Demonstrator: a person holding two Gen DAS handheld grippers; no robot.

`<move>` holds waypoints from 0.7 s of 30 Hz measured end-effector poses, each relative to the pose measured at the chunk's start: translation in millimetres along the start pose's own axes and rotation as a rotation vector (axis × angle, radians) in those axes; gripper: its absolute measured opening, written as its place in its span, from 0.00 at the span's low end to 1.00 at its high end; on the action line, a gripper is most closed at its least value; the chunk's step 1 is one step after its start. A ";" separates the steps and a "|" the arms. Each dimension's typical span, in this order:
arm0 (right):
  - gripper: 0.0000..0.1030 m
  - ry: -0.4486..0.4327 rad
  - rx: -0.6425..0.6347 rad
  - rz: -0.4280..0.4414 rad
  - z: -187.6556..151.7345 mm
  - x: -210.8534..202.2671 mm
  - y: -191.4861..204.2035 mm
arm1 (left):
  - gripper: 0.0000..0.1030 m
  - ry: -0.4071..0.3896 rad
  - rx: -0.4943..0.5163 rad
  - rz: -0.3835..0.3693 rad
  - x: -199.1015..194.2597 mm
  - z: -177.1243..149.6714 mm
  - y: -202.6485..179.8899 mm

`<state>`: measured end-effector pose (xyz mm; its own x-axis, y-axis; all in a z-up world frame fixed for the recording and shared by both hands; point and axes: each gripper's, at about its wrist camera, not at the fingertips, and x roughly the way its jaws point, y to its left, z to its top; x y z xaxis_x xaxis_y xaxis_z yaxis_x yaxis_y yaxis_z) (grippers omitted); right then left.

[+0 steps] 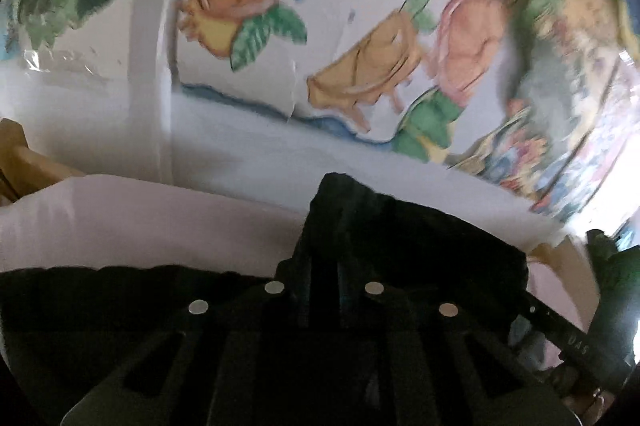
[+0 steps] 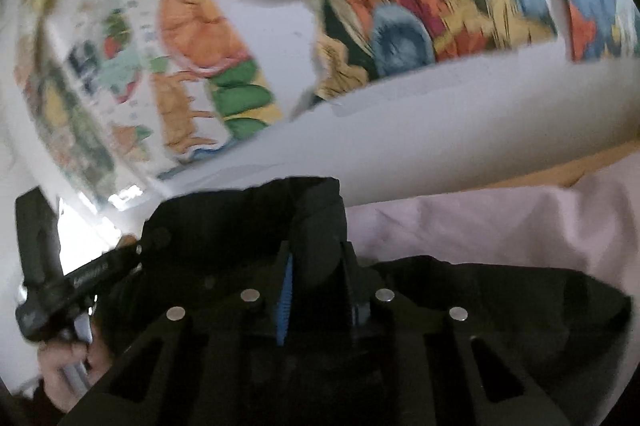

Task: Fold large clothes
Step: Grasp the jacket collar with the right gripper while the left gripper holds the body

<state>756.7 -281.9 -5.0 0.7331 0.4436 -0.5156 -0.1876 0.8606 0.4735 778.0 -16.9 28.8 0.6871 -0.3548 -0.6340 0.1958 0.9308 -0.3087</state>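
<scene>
The left gripper (image 1: 326, 226) is clenched on a corner of the black garment (image 1: 420, 246), lifted over the pale sheet (image 1: 120, 218). The right gripper (image 2: 316, 246) pinches another bunched corner of it, before a wall of bright drawings (image 2: 400, 6).

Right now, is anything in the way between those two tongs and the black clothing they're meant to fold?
Nothing visible. The left tongs and the right tongs are each already shut on a raised fold of the black garment, which lies over the pale pink sheet.
</scene>
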 end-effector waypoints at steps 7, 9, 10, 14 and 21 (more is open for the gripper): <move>0.18 -0.037 -0.214 0.011 -31.6 -74.6 24.6 | 0.05 -0.095 0.087 -0.063 -103.6 -39.0 -7.1; 0.18 -0.044 -0.255 0.012 -43.6 -93.5 31.0 | 0.05 -0.104 0.090 -0.082 -122.8 -53.1 -15.3; 0.17 -0.042 -0.280 0.011 -50.9 -103.6 35.1 | 0.05 -0.109 0.086 -0.090 -137.2 -63.8 -15.4; 0.17 -0.038 -0.404 -0.014 -79.4 -138.2 54.2 | 0.05 -0.114 0.077 -0.111 -175.5 -94.8 -14.0; 0.16 -0.050 -0.543 -0.084 -124.8 -153.8 63.7 | 0.04 -0.145 0.164 -0.055 -175.6 -135.0 -21.6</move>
<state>550.5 -264.1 15.4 0.7879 0.3669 -0.4945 -0.4278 0.9038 -0.0112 558.7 13.4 51.1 0.7635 -0.4003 -0.5068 0.3392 0.9163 -0.2128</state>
